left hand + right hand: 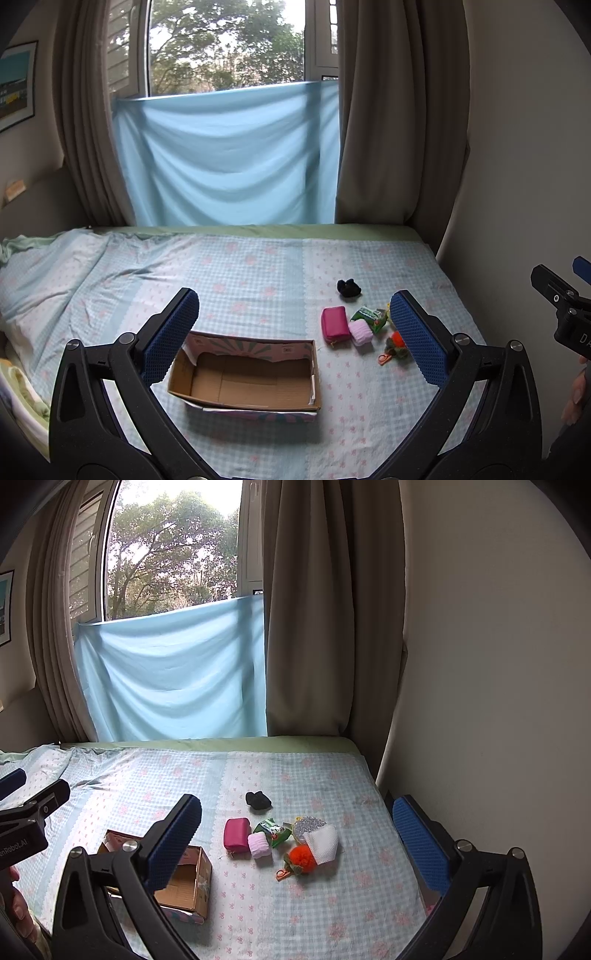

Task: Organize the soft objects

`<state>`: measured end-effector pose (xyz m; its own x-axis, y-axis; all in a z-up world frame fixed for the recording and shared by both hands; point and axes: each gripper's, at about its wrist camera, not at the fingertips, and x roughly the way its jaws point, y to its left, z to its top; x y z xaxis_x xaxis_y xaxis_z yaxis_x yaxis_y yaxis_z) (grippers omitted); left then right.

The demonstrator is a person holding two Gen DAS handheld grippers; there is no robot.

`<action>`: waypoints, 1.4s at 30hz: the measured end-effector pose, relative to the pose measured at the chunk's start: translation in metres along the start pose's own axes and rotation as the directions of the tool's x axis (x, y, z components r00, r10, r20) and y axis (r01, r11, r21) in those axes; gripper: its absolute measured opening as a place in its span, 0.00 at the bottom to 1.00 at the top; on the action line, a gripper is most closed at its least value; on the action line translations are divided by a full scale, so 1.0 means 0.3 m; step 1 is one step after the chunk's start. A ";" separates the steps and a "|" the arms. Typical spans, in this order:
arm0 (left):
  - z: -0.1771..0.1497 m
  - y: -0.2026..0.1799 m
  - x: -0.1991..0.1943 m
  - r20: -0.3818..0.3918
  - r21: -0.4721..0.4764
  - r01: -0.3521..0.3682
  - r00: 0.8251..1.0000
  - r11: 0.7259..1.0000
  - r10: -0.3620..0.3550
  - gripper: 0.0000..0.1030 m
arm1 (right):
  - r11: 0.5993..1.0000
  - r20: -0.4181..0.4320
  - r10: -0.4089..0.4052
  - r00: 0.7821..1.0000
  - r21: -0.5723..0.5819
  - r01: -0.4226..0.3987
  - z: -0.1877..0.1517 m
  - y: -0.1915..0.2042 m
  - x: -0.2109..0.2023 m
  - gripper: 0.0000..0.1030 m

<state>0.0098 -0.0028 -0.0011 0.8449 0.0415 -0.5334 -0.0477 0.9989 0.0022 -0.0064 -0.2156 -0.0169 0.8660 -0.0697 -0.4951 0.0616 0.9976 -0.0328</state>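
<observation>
Nothing has yet been put away, as far as can be judged: the cardboard box [243,376] is seen with a bare bottom in the left wrist view, and every soft item lies on the bed [258,266] beside it. The whole sorting is therefore left to do.

The box is set toward the near edge of the bed, about midway along it. To its right, nearer the wall-side edge, a loose cluster is found: a pink zip pouch [235,833] touching a pale pink fluffy roll [260,844], a green printed packet [272,830] just behind them, a glittery silver piece [306,825] partly covered by a white mesh cloth [324,843], and an orange pompom [303,859] with a small orange clip [283,874] at its near side. A black soft item [258,799] lies apart, farther toward the window.

The left gripper [295,332] is held spread wide above the box and cluster, with nothing between its pads. The right gripper [299,843] is likewise spread wide and empty, framing the cluster.

Much of the box is hidden by a gripper finger in the right wrist view. The mesh cloth and glittery piece are blocked in the left wrist view. What the black item is cannot be made out.
</observation>
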 end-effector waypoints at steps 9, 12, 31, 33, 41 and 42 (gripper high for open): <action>0.001 0.000 0.000 -0.002 -0.001 0.002 1.000 1.000 -0.002 1.00 | 1.000 0.000 0.000 1.000 0.000 0.000 0.001 -0.001 0.000 1.00; 0.003 0.002 0.000 -0.002 -0.002 0.002 1.000 1.000 -0.002 1.00 | 1.000 0.000 0.000 1.000 0.000 0.000 0.000 -0.002 0.000 1.00; 0.042 0.039 0.067 -0.067 -0.004 0.022 0.997 1.000 -0.022 1.00 | 1.000 -0.049 0.007 0.999 0.017 -0.006 0.026 0.019 0.043 1.00; 0.064 0.038 0.119 -0.102 0.005 0.035 0.994 0.999 -0.035 0.99 | 1.000 -0.072 0.001 0.997 0.030 0.001 0.032 0.015 0.079 1.00; 0.086 -0.035 0.563 -0.310 0.024 0.148 0.941 0.989 -0.134 0.99 | 0.991 -0.230 -0.004 0.973 0.132 0.036 -0.039 -0.077 0.377 1.00; 0.076 -0.056 0.638 -0.342 0.024 0.154 0.930 0.988 -0.136 0.99 | 0.989 -0.255 -0.004 0.967 0.141 0.041 -0.054 -0.095 0.430 1.00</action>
<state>0.1843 -0.0111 -0.0839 0.6095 -0.1056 -0.7857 0.0952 0.9937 -0.0596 0.0955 -0.2530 -0.0938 0.7105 -0.0710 -0.7001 0.1666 0.9836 0.0693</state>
